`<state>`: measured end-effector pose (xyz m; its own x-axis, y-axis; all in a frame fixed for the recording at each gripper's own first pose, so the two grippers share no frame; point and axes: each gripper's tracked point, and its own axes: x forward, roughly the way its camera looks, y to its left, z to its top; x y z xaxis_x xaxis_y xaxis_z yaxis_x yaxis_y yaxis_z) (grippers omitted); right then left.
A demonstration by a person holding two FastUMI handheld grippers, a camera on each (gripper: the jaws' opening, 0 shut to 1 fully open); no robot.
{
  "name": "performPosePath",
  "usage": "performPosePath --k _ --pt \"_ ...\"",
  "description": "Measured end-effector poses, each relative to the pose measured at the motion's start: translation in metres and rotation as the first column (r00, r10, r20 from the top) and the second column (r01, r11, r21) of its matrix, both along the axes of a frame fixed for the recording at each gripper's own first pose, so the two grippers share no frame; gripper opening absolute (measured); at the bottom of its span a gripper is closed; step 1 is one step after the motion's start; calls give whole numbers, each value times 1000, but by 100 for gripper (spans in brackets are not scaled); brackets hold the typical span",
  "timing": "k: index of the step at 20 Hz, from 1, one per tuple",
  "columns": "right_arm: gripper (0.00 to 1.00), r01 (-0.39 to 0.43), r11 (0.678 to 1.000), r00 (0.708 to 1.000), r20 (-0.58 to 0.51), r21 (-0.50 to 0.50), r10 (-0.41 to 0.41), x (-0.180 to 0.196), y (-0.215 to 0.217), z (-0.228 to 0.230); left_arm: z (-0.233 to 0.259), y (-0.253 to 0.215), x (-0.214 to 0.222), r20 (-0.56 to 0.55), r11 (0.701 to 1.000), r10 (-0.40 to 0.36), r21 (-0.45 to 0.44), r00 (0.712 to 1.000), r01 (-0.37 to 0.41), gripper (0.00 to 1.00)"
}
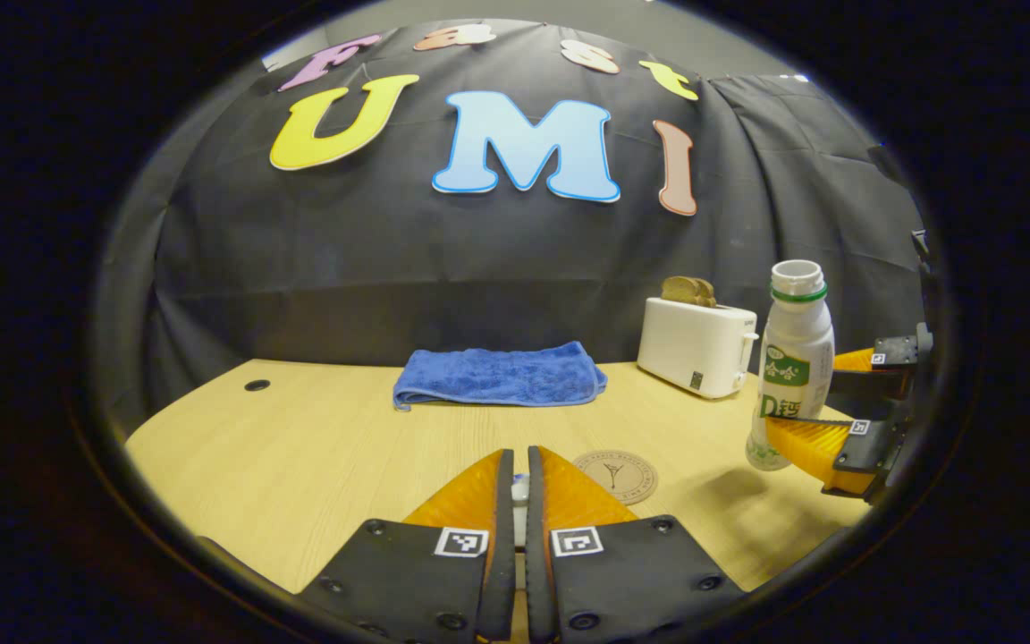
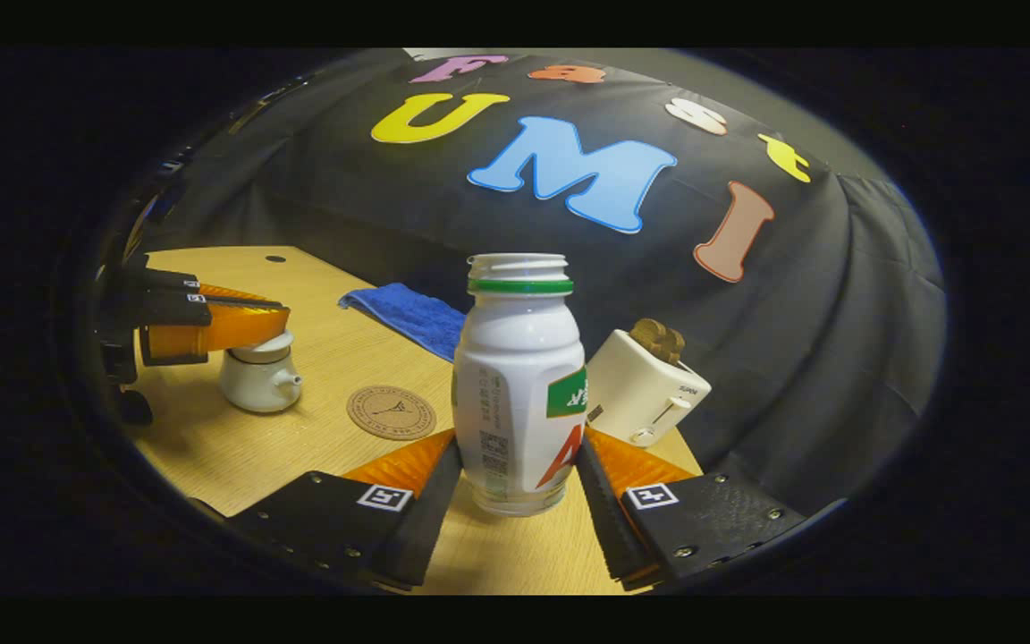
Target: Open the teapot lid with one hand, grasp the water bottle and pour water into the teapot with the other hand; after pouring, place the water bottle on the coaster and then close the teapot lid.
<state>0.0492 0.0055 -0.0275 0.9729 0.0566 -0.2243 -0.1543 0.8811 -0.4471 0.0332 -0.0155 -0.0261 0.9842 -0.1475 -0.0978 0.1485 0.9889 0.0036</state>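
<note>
A white teapot [image 2: 257, 380] stands on the wooden table [image 2: 211, 452] at the left of the right gripper view, its lid [image 2: 263, 347] resting on it. My left gripper [image 2: 275, 315] reaches over the pot from the left. In the left gripper view that gripper [image 1: 519, 458] is shut on the lid's white knob [image 1: 519, 490]. An uncapped white water bottle [image 2: 519, 385] with a green label sits upright in my right gripper [image 2: 517, 438], both fingers pressing its lower sides. From the left it is the bottle [image 1: 794, 362], slightly tilted and seemingly just off the table. The round cork coaster [image 2: 391, 412] lies between pot and bottle.
A white toaster [image 1: 698, 344] with bread in its slots stands at the back right. A folded blue towel [image 1: 499, 376] lies at the back middle of the table [image 1: 300, 447], near the black cloth wall. A small dark hole [image 1: 257, 385] is in the far left corner.
</note>
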Motion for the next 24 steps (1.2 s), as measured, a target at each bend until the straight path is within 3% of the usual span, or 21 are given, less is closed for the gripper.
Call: performPosePath --k 5,6,7,8,10,11,15,24 --pt "72 7 1000 1000 5 2 -7 -1 -1 3 -9 -2 1 -11 1000 2 6 1000 -2 14" --pt "72 5 1000 1000 4 5 -5 -1 0 3 -10 -5 -1 -17 1000 -9 -1 1000 9 26" --pt "72 3 1000 1000 3 8 -3 0 -1 2 -9 -7 0 -10 1000 -16 -11 1000 16 31" --pt "72 2 1000 1000 0 10 -2 -1 -1 3 -5 -6 -2 -4 1000 -15 -19 1000 15 48" --pt "72 -5 1000 1000 -2 20 5 0 2 6 -2 -6 -7 1 999 -21 -31 1000 21 65" --pt "72 -11 1000 1000 -6 27 11 -1 5 7 2 -5 -11 8 999 -27 -43 1000 27 67" --pt "72 -35 998 999 -2 56 35 8 24 17 25 4 -34 45 996 -36 -82 998 39 70" --pt "72 -117 986 993 -6 116 119 25 76 32 77 43 -86 160 999 6 -33 987 -1 70"
